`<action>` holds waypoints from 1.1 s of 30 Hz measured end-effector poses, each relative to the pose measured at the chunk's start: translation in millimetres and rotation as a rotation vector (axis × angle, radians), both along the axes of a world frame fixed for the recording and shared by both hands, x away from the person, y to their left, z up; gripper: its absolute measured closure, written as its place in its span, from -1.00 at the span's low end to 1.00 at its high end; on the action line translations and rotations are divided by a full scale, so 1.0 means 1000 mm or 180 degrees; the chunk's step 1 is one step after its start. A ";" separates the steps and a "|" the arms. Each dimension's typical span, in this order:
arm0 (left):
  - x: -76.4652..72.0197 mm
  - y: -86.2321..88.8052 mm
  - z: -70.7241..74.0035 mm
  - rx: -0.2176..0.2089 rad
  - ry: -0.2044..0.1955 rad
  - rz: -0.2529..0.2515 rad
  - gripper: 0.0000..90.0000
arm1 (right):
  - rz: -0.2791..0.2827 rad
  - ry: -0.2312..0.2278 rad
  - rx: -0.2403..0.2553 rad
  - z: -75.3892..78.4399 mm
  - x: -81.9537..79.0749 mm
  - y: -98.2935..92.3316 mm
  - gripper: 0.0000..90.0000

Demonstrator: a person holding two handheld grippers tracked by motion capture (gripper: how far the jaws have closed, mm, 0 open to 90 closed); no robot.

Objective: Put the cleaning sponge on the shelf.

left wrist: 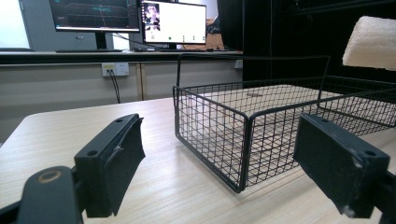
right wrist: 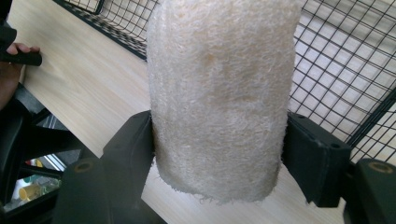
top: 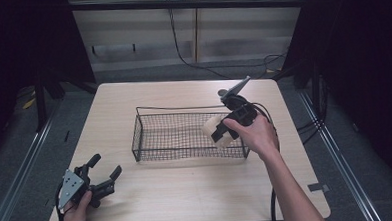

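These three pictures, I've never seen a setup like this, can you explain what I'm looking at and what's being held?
A person sits at a wooden table holding a hand-operated gripper in each hand. One picture looks down from above; each of the other two comes from a camera riding on one gripper, looking along its black jaws. On the table stands a black wire basket. The right gripper is clamped on a pale, fuzzy sponge, held at the basket's right end. The left gripper rests open and empty near the table's front left corner.

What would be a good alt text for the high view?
Right gripper holds a pale loofah over the right end of a black wire basket on a wooden table. Left gripper rests open near the table's front left corner.
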State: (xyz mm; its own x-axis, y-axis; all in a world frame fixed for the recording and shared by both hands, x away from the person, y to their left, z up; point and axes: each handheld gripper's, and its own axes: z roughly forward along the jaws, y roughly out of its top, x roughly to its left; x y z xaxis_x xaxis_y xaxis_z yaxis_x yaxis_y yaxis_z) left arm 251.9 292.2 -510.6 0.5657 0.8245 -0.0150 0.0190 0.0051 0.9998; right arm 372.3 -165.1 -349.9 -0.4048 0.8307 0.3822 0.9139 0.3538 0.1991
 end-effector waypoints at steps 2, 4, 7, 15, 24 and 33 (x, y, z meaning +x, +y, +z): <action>0.000 0.000 0.000 0.0000 0.0000 -0.0002 -0.65 | -0.0027 -0.0005 0.0001 0.000 0.001 -0.001 -0.35; 0.000 0.000 0.000 0.0001 0.0000 -0.0002 -0.65 | -0.0067 -0.0009 0.0002 -0.001 0.002 -0.002 -0.35; 0.000 0.000 0.000 0.0003 -0.0001 -0.0003 -0.65 | -0.0124 -0.0015 0.0007 -0.002 0.005 -0.005 -0.35; 0.000 0.000 0.000 0.0002 0.0000 -0.0003 -0.65 | -0.0270 -0.0031 -0.0037 -0.005 0.010 -0.013 -0.35; 0.000 0.000 0.000 0.0002 -0.0001 -0.0002 -0.65 | -0.0388 -0.0041 -0.0096 -0.011 0.016 -0.019 -0.35; 0.000 0.000 0.000 0.0001 0.0000 0.0000 -0.65 | -0.0483 -0.0020 -0.0187 -0.020 0.019 -0.021 -0.35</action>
State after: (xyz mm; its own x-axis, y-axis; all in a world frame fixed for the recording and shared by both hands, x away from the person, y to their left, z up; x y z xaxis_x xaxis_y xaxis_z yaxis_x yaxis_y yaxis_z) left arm 251.8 292.2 -510.6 0.5658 0.8244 -0.0148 0.0189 0.0050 0.9998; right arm 391.8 -186.2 -369.4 -0.2751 0.9034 0.3290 0.9566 0.2229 0.1880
